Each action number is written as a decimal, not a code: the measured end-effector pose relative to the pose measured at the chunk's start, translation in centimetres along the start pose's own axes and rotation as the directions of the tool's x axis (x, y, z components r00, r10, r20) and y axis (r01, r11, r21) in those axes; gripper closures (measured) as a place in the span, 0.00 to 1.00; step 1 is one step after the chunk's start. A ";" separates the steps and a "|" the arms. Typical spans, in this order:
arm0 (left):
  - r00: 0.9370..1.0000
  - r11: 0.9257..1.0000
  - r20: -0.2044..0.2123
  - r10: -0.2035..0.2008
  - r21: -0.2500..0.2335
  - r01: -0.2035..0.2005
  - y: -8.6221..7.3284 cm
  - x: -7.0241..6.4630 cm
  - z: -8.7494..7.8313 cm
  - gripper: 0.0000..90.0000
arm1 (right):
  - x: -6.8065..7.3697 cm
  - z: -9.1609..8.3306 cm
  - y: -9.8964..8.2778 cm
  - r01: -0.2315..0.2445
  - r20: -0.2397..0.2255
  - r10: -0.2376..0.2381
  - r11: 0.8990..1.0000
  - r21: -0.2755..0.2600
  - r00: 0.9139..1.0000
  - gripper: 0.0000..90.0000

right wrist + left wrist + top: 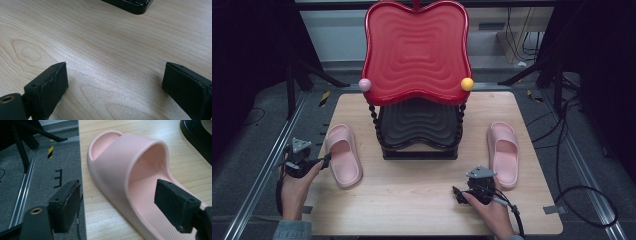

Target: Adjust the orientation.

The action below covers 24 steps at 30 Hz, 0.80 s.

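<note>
A pink slipper (343,155) lies on the left of the wooden table (412,205), toe away from me. My left gripper (324,161) is at its left side. In the left gripper view the slipper (120,157) sits between the jaws: one jaw hangs outside it over the table's edge and the other is over the footbed. My left gripper (117,195) is open, its pads clear of the slipper. A second pink slipper (504,152) lies at the right. My right gripper (457,192) rests near the front, left of that slipper. My right gripper (115,77) is open over bare wood.
A two-tier rack stands at the back middle, with a red wavy top shelf (416,50) and a black lower shelf (418,125). A pink ball (365,84) and a yellow ball (467,84) cap its posts. Cables (572,195) trail on the floor at the right.
</note>
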State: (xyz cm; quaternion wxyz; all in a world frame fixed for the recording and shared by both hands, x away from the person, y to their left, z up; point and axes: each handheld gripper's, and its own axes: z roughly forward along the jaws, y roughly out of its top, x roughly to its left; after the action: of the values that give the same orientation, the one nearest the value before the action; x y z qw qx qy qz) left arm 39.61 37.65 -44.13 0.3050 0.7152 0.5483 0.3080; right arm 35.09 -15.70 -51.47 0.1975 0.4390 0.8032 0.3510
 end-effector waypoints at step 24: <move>0.999 0.999 -0.029 -0.015 0.030 0.016 0.7 -0.4 4.3 0.55 | 0.0 0.0 0.0 -0.002 -0.002 0.002 1.000 0.000 1.000 0.07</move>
State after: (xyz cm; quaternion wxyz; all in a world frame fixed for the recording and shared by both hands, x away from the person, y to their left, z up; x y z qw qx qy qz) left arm 43.27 36.66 -46.30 0.2885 0.7110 0.5628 0.3075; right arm 35.06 -15.71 -51.47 0.1962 0.4396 0.8029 0.3515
